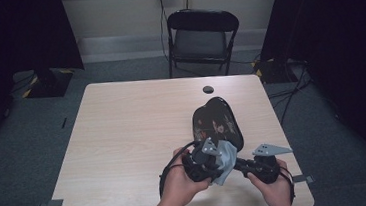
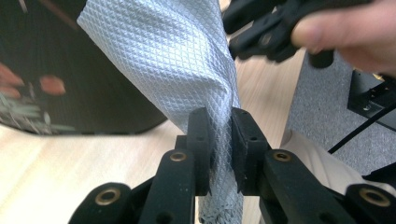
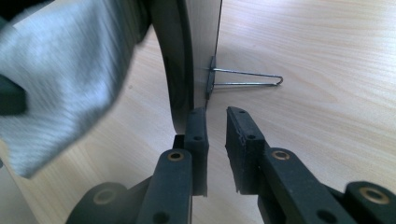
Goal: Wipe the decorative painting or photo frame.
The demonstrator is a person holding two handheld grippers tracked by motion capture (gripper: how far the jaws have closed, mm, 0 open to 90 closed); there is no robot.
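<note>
High view: one pale wooden table [image 1: 125, 153], on it a black oval tray [image 1: 216, 122] with a red-and-pale floral picture, tipped up on its edge near my side, right of centre. My left tongs [image 1: 219, 156] sit just below the tray's lower edge with a grey cloth [image 1: 227, 160] hanging from them and touching the tray; my right tongs [image 1: 240, 164] lie level beside them, pointing left toward the tray's foot. One black folding chair [image 1: 202, 37] stands beyond the far edge, and there is a small dark round hole [image 1: 208, 89] in the tabletop. Left gripper view: my left tongs [image 2: 222, 140] are clamped together on the grey cloth [image 2: 173, 60] (a diamond-woven wipe), which rises from the pads and drapes against the tray [image 2: 70, 84]; my other hand shows at upper right. Right gripper view: my right tongs [image 3: 217, 135] stand nearly together with a narrow gap and nothing between the pads, their tips just below the tray's edge [image 3: 180, 60], seen end-on. A thin wire stand [image 3: 247, 78] juts from the tray's back onto the table, and the cloth [image 3: 60, 84] is blurred at left.
</note>
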